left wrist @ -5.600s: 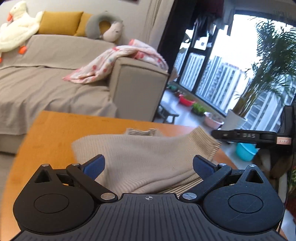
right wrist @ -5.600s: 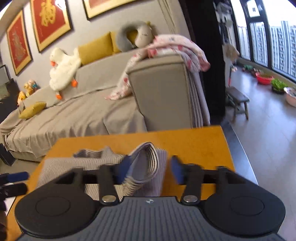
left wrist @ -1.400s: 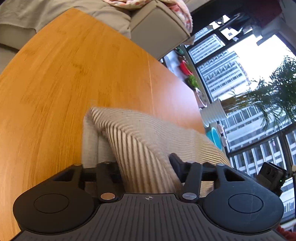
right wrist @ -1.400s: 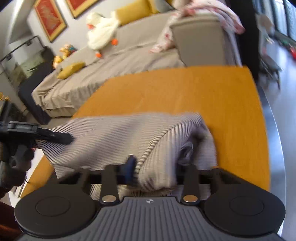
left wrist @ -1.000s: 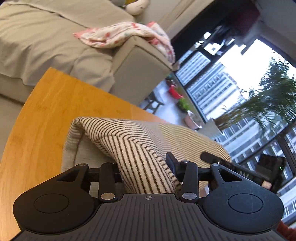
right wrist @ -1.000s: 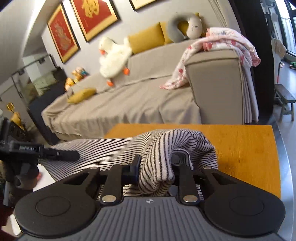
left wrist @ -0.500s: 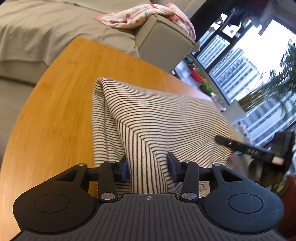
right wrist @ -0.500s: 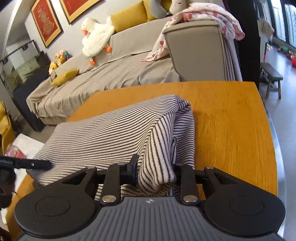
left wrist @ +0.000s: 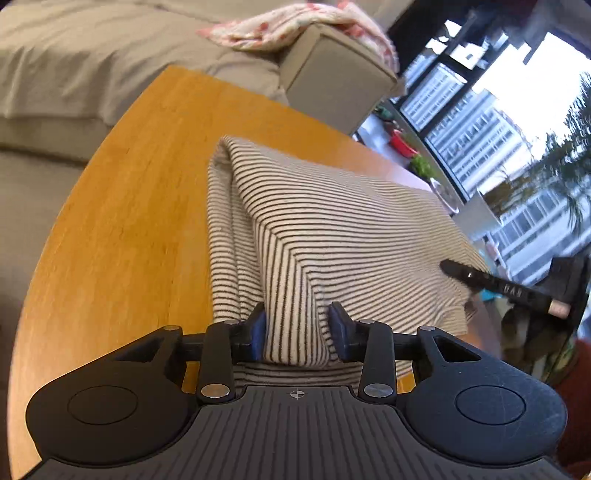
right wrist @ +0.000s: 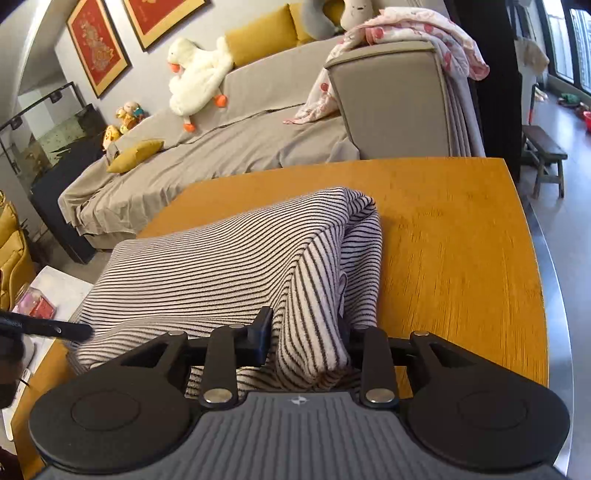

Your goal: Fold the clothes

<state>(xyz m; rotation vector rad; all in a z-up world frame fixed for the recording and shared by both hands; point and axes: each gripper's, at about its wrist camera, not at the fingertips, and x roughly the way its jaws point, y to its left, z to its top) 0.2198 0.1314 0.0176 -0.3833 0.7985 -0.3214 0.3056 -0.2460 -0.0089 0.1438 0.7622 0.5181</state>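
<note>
A cream sweater with thin dark stripes (left wrist: 332,229) lies folded over on the wooden table (left wrist: 122,229). My left gripper (left wrist: 297,326) is shut on its near left corner, and the cloth rises in a ridge from between the blue pads. In the right wrist view the same striped sweater (right wrist: 229,266) spreads to the left, and my right gripper (right wrist: 306,332) is shut on its near right corner. Each gripper's finger shows at the far side of the other view: the right one (left wrist: 502,286) and the left one (right wrist: 44,325).
A grey sofa (right wrist: 266,144) stands beyond the table (right wrist: 461,236), with a pink blanket (right wrist: 417,29) on its arm, a plush duck (right wrist: 195,81) and yellow cushions. Windows and a potted plant are at the right of the left wrist view. A small stool (right wrist: 546,151) stands on the floor.
Both grippers took hold of the sweater's corners, lifted them and carried them over. In the last half second the cloth has come down lower toward the table, both still shut on it.
</note>
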